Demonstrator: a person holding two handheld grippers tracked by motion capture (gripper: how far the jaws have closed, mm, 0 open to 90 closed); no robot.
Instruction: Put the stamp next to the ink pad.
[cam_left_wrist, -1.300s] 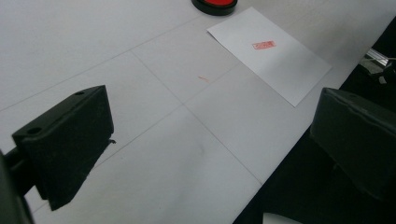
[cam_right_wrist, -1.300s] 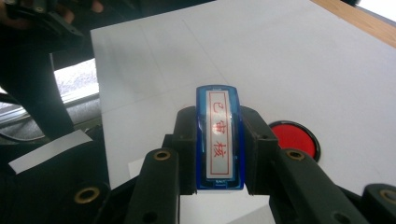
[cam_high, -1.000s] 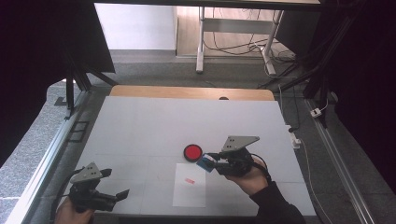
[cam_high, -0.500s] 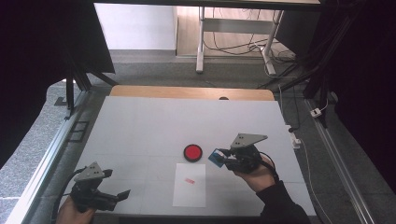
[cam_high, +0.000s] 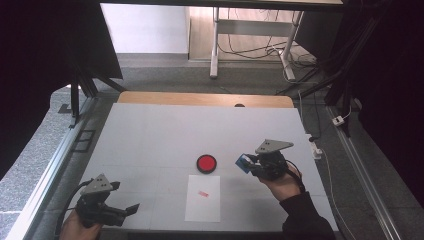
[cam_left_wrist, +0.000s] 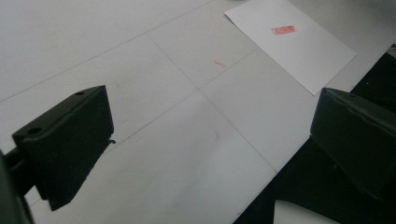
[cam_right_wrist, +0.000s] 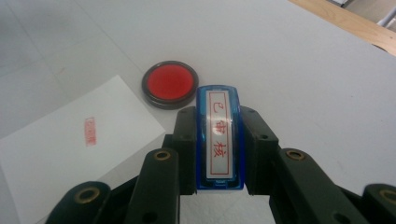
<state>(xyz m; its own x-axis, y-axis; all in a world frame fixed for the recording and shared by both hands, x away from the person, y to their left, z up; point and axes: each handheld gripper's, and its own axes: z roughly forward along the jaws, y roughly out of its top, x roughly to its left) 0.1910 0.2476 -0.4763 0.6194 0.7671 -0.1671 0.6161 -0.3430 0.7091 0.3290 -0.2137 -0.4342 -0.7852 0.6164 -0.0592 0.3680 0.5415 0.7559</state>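
Note:
My right gripper (cam_high: 248, 163) is shut on a blue stamp (cam_right_wrist: 218, 135) whose label carries red characters; its jaws clamp the stamp's two long sides. It hovers just right of the round red ink pad (cam_high: 206, 163) (cam_right_wrist: 169, 83). A white sheet of paper (cam_high: 202, 198) (cam_right_wrist: 65, 149) with a small red stamp mark (cam_high: 202, 193) (cam_right_wrist: 90, 131) lies below the pad. My left gripper (cam_high: 125, 211) rests open near the table's front left corner, nothing between its jaws. The sheet (cam_left_wrist: 292, 42) and its mark (cam_left_wrist: 283, 30) lie ahead of it.
The white table top (cam_high: 165, 135) ends in a wooden strip (cam_high: 200, 99) at the far side. A table leg and cables (cam_high: 235, 45) stand beyond on the floor. Metal rails (cam_high: 55, 155) run along both sides. The dark front edge (cam_left_wrist: 308, 186) lies beside the left jaws.
My right gripper has carried the blue stamp rightward and slightly toward me, away from above the paper. The left gripper has stayed put.

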